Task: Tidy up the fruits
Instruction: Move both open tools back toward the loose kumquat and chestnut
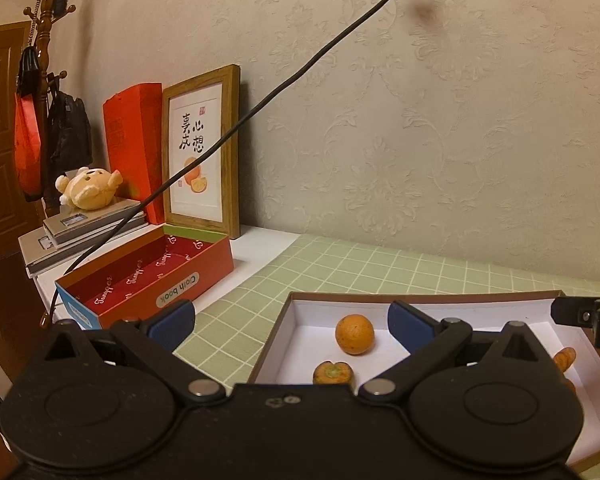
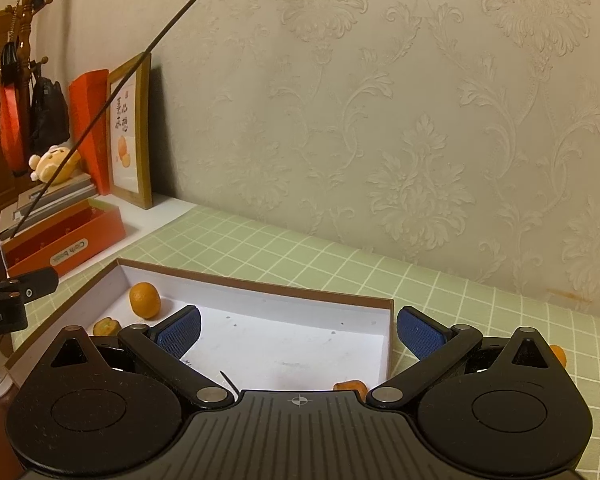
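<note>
- A round orange is sitting on the white floor of a shallow brown-rimmed box, toward its 11 o'clock corner as the right wrist view shows it.
- A persimmon, calyx facing up, is lying just beside the orange, at its 7 o'clock in the left wrist view; the two are looking apart, not touching.
- Another orange-coloured fruit is resting in the box at 3 o'clock, partly hidden by the gripper body.
- One more fruit is lying outside the box on the green checked mat, at 3 o'clock in the right wrist view, mostly hidden.
- The left gripper is hovering over the box's left rim with its blue-padded fingers spread wide, gripping nothing.
- The right gripper is hanging over the box's right half, fingers likewise wide apart and carrying nothing.
- At 10 o'clock, a red open box, a framed picture and a plush toy are standing against the wall.
</note>
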Demonstrator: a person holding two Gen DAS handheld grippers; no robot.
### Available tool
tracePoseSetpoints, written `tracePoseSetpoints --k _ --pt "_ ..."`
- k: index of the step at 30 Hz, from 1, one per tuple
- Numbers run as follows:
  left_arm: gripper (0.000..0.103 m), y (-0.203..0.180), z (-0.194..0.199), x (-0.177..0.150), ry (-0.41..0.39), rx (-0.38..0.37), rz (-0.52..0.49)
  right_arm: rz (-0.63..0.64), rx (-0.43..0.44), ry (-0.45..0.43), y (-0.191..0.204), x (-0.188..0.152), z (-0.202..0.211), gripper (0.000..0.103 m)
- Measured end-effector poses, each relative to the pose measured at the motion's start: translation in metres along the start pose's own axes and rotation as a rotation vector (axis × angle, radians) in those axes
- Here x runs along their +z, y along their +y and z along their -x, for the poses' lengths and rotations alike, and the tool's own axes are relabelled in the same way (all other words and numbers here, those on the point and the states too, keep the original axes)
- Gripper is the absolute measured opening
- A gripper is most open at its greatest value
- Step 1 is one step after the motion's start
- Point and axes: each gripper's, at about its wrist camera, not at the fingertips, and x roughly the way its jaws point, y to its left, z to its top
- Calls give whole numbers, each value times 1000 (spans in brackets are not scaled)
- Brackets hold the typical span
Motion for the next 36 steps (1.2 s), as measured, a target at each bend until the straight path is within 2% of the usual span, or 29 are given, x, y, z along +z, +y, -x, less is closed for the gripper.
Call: tracePoseSetpoints --k 17,24,30,31,33,36 --pt "97 -10 22 8 -32 -38 4 28 -14 -25 1 4 26 103" --pt "97 -24 41 13 -53 -75 8 79 -74 -48 1 1 50 103" --pt "97 -39 52 14 -77 -107 22 107 -155 -118 -6 0 81 103" --pt "97 -42 54 14 -71 -120 22 87 -143 -119 -10 -1 86 103" --pt "97 -49 57 13 -66 -141 13 14 -62 -58 -25 0 93 103" --pt "97 -63 65 12 -70 -171 -24 -10 -68 -24 -36 -1 102 103"
